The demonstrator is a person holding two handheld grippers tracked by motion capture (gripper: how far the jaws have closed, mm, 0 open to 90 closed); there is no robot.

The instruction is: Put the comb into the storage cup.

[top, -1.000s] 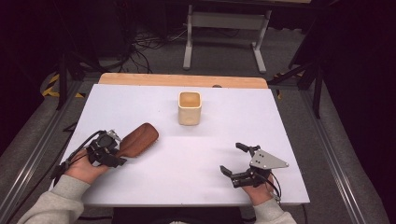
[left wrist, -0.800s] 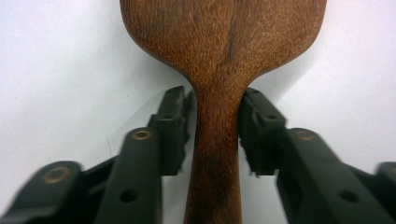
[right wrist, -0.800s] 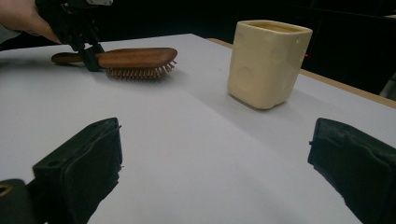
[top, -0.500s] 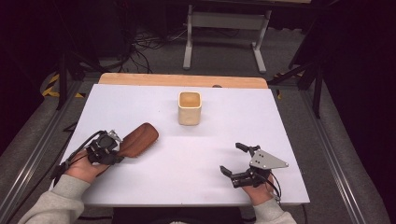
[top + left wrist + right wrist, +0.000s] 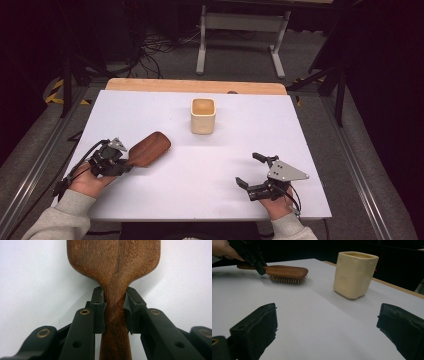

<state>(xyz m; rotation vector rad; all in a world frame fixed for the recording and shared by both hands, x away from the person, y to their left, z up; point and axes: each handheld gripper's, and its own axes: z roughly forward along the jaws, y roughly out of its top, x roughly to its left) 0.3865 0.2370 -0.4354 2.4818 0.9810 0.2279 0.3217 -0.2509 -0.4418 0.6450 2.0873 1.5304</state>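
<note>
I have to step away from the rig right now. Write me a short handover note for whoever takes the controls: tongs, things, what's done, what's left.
Left tongs: jaws have just been closing and now pinch the neck of the brown wooden hairbrush, which lies bristles down on the white table, near its left side.
Right tongs: open, nothing between the jaws, low at the table's near right.
Cream square ceramic cup: upright, mid-table toward the far edge, apart from the brush; I can't tell if anything is in it.
Done: brush gripped.
Left: brush not yet lifted. Probably it goes to the cup; that is a guess.
</note>
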